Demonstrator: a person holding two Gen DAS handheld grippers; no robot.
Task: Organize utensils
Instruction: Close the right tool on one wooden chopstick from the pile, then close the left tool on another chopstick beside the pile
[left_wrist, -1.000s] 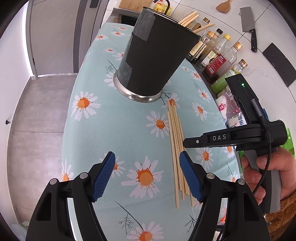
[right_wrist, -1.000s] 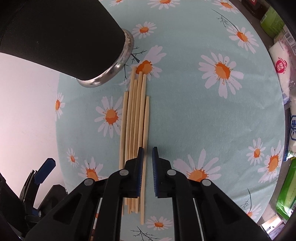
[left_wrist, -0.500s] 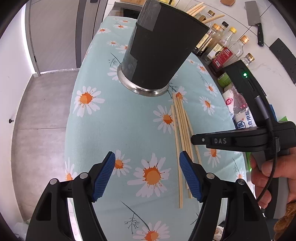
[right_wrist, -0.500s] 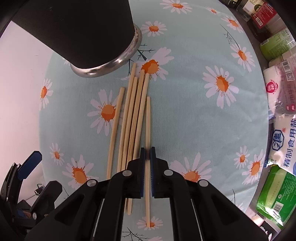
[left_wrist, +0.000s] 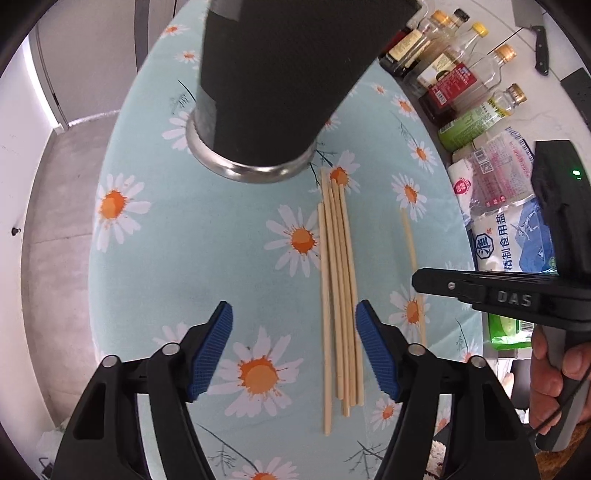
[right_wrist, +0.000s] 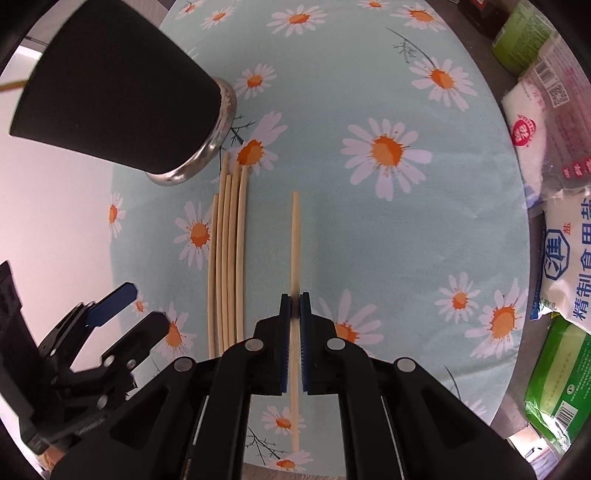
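Note:
Several wooden chopsticks (left_wrist: 338, 288) lie side by side on the daisy-print tablecloth (left_wrist: 184, 258), their far ends near the base of a tall black holder (left_wrist: 280, 74) with a steel foot. My left gripper (left_wrist: 293, 332) hovers over their near ends, its jaws closing, the bundle just inside its right pad and untouched. My right gripper (right_wrist: 294, 317) is shut on a single chopstick (right_wrist: 295, 236), held apart to the right of the bundle (right_wrist: 227, 258). From the left wrist that single chopstick (left_wrist: 408, 236) shows beside the right gripper's black body (left_wrist: 498, 295).
Sauce and oil bottles (left_wrist: 454, 70) and bags of salt (left_wrist: 517, 236) crowd the counter to the right of the round table. A green packet (right_wrist: 557, 373) lies at the table's right edge. Grey floor (left_wrist: 55, 206) lies to the left. A person's hand (left_wrist: 557, 365) grips the right tool.
My right gripper closed on one chopstick and carried it rightward away from the bundle. My left gripper moved toward the holder and over the bundle's near ends, jaws slightly narrower.

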